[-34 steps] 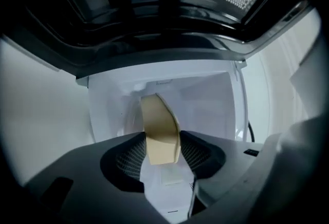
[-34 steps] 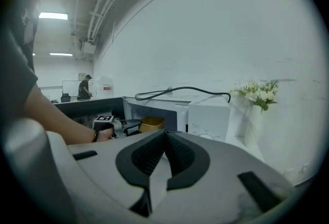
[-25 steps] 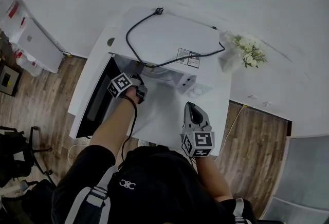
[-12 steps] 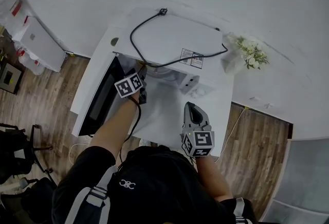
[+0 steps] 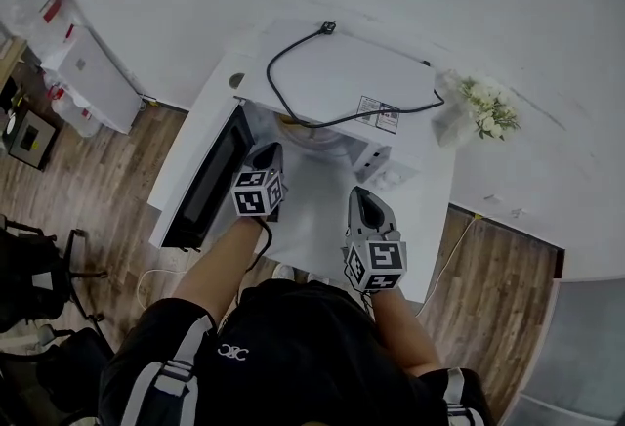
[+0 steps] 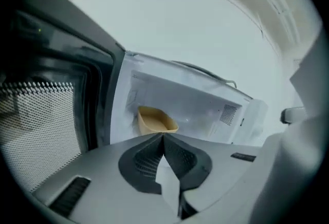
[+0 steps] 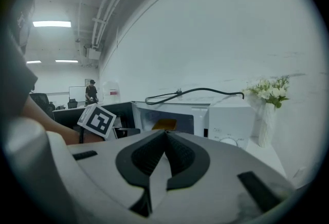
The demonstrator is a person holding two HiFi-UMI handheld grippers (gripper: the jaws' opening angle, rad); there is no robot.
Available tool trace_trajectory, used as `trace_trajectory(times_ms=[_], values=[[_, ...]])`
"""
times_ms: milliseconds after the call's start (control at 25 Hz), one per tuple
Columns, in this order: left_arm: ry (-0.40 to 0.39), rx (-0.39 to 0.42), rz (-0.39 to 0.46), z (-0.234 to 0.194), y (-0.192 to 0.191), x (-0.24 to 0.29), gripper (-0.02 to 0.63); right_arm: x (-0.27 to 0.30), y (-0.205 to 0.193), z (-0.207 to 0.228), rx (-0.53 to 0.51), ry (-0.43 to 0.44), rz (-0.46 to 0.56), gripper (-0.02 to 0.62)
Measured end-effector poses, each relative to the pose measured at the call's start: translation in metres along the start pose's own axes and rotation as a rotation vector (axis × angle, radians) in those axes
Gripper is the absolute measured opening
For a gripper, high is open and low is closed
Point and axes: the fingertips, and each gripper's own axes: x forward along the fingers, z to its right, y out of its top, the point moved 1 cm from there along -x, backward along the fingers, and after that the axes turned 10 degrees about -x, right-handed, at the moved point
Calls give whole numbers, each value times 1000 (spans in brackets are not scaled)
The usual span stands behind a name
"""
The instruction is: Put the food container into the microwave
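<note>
A tan food container (image 6: 156, 120) sits inside the white microwave (image 5: 342, 82), toward the left of the cavity; the right gripper view shows this container (image 7: 164, 124) through the opening. The microwave door (image 5: 210, 182) stands swung open to the left. My left gripper (image 5: 268, 157) is just outside the opening, its jaws shut with nothing between them, and it points at the cavity (image 6: 163, 135). My right gripper (image 5: 362, 200) hovers over the white table in front of the microwave's control panel (image 7: 229, 120), also shut and empty (image 7: 165, 133).
A black power cable (image 5: 322, 72) lies looped on the microwave's top. A vase of white flowers (image 5: 485, 106) stands to the right of it. The white table (image 5: 420, 219) ends close behind both grippers, with wooden floor and dark chairs (image 5: 39, 268) at the left.
My left gripper has drawn back out of the microwave opening toward me, leaving the container inside. The right gripper has hardly moved.
</note>
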Motion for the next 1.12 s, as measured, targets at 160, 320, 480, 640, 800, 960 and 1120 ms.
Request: trace_trajectory(times_ms=[160,320,480,640,800,960,1120], values=[[-11,69,27,8,10,-36,2,11,12,-14,11,40,39,6],[-19,121,60,15,21,-72,2,19,26,-25,49,84,92,6],[-18,196,103,21,35,-109,2,27,39,-33,79,104,138,5],[-12,196,126,23,46,-135,2,33,44,-40,80,126,146,5],[7,187,129,22,46,-148,2,38,42,-49,89,153,127,3],[12,173,134,22,45,-154,2,40,45,-56,86,169,124,3],[13,176,139,22,44,-156,2,38,45,-61,83,179,122,3]])
